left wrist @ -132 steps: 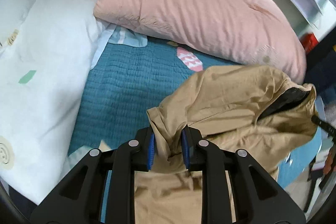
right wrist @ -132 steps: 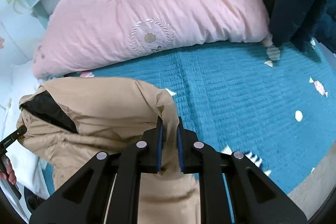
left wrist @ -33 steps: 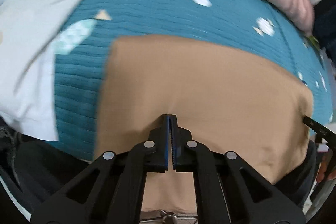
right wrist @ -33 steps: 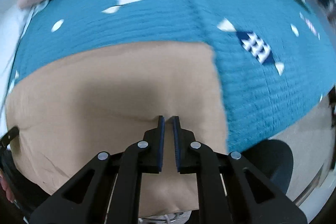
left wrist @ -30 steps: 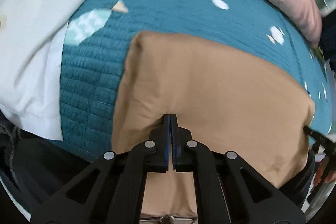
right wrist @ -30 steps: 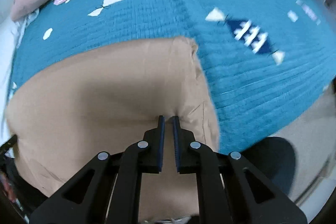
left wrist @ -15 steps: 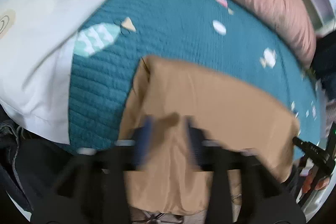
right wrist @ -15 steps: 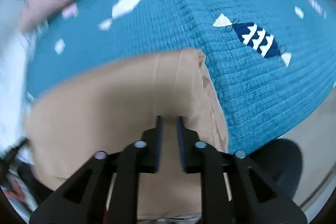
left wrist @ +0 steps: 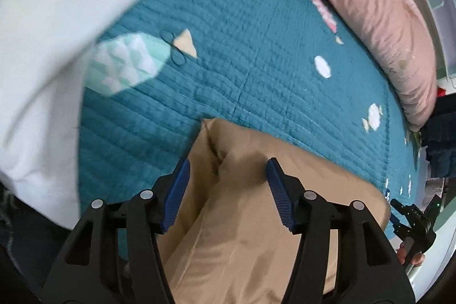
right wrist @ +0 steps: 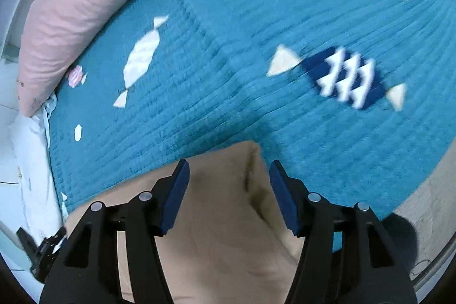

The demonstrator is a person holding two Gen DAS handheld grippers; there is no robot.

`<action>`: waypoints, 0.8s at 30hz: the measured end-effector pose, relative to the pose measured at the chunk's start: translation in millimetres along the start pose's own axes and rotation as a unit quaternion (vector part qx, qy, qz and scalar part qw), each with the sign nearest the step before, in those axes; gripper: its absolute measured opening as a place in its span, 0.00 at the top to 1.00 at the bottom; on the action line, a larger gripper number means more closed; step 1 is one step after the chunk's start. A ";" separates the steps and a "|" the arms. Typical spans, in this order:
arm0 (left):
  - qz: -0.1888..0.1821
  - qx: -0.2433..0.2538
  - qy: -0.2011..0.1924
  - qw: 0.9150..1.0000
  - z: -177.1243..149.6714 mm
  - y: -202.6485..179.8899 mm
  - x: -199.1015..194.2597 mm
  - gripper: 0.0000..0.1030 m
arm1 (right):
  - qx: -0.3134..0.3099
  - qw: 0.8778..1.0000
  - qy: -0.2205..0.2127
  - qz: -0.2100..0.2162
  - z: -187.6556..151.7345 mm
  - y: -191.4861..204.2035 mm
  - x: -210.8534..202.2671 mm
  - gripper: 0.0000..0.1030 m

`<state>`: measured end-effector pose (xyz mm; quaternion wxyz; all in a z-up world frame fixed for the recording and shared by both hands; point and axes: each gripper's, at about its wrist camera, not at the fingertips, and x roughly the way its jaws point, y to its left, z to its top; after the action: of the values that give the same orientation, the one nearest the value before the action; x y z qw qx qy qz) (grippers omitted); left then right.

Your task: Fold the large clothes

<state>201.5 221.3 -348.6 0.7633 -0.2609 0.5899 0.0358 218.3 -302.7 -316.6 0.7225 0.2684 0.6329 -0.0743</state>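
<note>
A tan garment (left wrist: 256, 232) lies folded near the front edge of the bed; its left corner shows in the left wrist view and its right corner (right wrist: 213, 232) in the right wrist view. My left gripper (left wrist: 228, 164) stands open over the left corner, whose cloth bulges up between the blue pads without touching them. My right gripper (right wrist: 228, 163) hangs over the right corner with its jaws opening; the cloth lies loose between them. Each gripper points steeply down.
A teal quilted bedspread (left wrist: 256, 61) with fish and candy patches covers the bed. A long pink pillow (left wrist: 370, 4) lies along the far side, and white bedding (left wrist: 42, 47) is at the left. Dark blue fabric (left wrist: 441, 147) hangs at the right. Beige floor (right wrist: 427, 204) shows past the bed's edge.
Both grippers were shut on the tan garment's near fold a second ago; both have let go and opened. Each has slid outward to a corner, and the fold now lies on the bed.
</note>
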 end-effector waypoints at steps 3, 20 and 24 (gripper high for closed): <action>-0.028 -0.023 -0.023 0.999 -1.1 -1.2 8.2 0.76 | 0.019 1.000 0.003 -0.009 2.5 4.1 19.2 0.49; -0.096 0.032 -0.136 0.986 18.4 -53.3 -85.3 0.91 | -0.013 0.989 -0.147 0.030 13.4 45.0 -81.0 0.92; -0.102 0.040 -0.143 0.984 47.2 -76.5 -98.9 0.88 | -0.033 0.985 -0.163 0.040 44.3 66.2 -105.9 0.91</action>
<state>241.0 201.2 -222.5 0.8491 -0.2813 0.4462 -0.0295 266.7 -292.7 -193.7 0.8270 0.2536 0.4972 -0.0676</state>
